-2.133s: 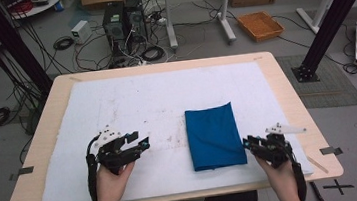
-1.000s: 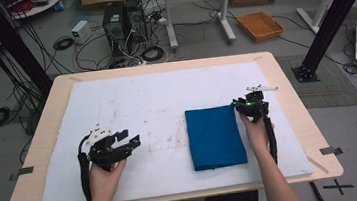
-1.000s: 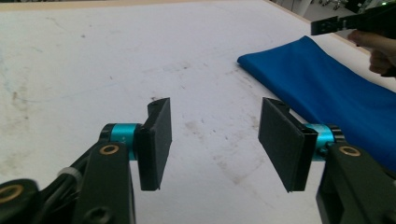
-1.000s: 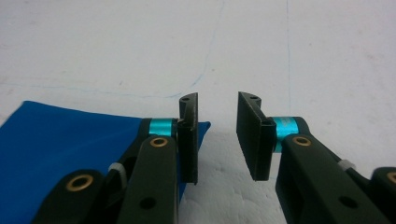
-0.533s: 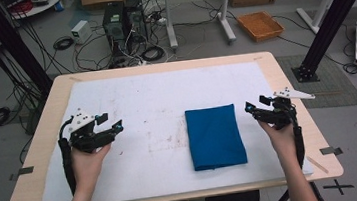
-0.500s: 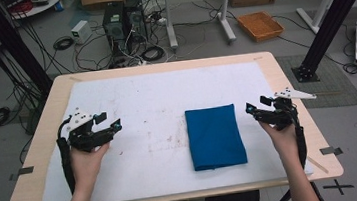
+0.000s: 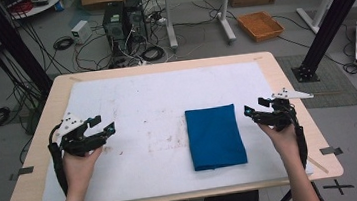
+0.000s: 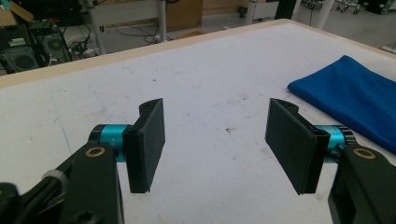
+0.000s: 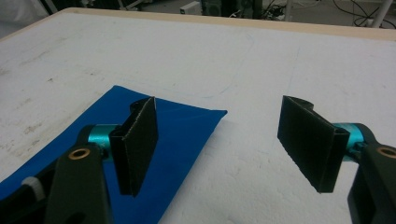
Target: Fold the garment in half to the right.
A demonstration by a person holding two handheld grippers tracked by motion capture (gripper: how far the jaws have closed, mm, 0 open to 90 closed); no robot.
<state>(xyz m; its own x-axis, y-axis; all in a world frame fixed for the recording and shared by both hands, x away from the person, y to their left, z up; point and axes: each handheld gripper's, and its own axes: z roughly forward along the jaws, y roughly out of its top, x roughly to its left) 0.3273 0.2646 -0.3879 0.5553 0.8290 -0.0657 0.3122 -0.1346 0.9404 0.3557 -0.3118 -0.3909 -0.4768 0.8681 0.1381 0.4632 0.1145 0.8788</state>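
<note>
A folded blue cloth (image 7: 215,136) lies flat on the white mat (image 7: 156,98), right of centre. My right gripper (image 7: 251,112) hovers just beyond the cloth's right edge, open and holding nothing. In the right gripper view the cloth (image 9: 182,128) sits under the left jaw, with bare mat between the jaws of the gripper (image 9: 224,147). My left gripper (image 7: 108,130) stands open over the mat's left part, well away from the cloth. The left gripper view has its gripper (image 8: 215,140) open above bare mat, with the cloth (image 8: 355,100) off to the right.
The mat covers a wooden table (image 7: 284,77) and carries faint brown stains (image 7: 168,139) near its middle. Behind the table, on the floor, are computer towers (image 7: 123,23), cables, an orange tray (image 7: 260,25) and black stand legs (image 7: 325,30).
Both grippers rose from the table's near edge; the right one went up past the cloth's far right corner, then settled beside its right edge. The left one moved out to the left. The cloth stays put.
</note>
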